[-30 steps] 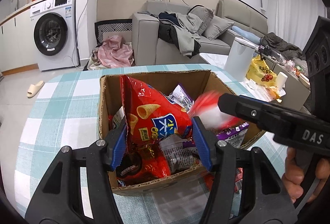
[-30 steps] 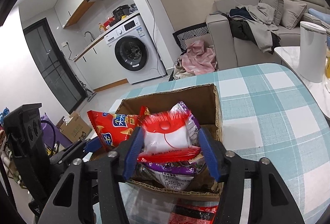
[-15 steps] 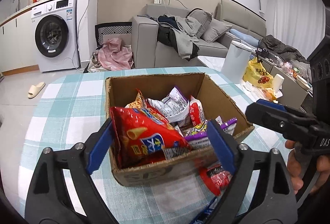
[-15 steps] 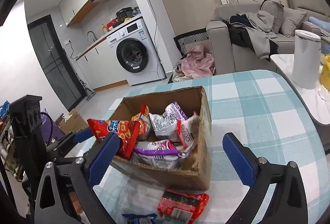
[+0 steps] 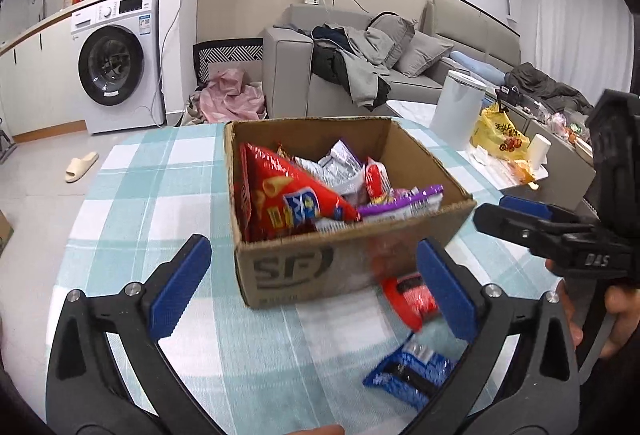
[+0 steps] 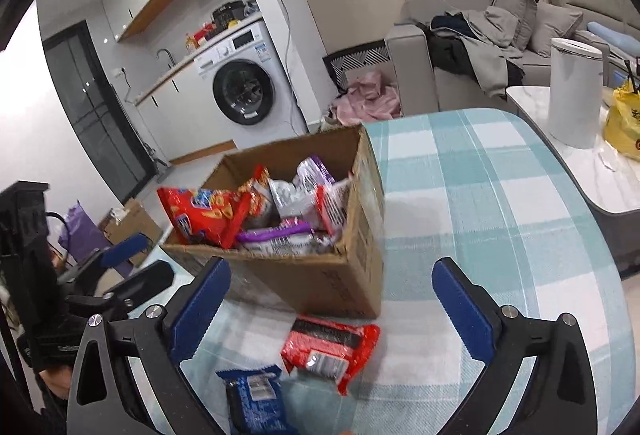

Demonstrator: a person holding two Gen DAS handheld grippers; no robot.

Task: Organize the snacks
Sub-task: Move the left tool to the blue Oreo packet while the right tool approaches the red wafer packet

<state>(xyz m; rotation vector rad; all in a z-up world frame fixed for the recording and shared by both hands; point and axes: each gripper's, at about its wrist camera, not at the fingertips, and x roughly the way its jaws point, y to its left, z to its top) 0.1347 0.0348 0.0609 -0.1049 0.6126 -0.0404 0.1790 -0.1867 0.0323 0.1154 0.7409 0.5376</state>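
A cardboard box stands on the checked tablecloth, filled with several snack packs, a big red chip bag on top. A small red packet and a blue packet lie on the cloth in front of the box. My left gripper is open and empty, just short of the box front. My right gripper is open and empty above the red packet; it also shows in the left wrist view.
The table has a teal and white checked cloth. A white bin and a yellow bag sit on a side table to the right. A sofa and washing machine stand behind.
Both grippers let go of their packs in the box, opened wide and pulled back toward me. The red chip bag and the red-white pack now lie in the box.
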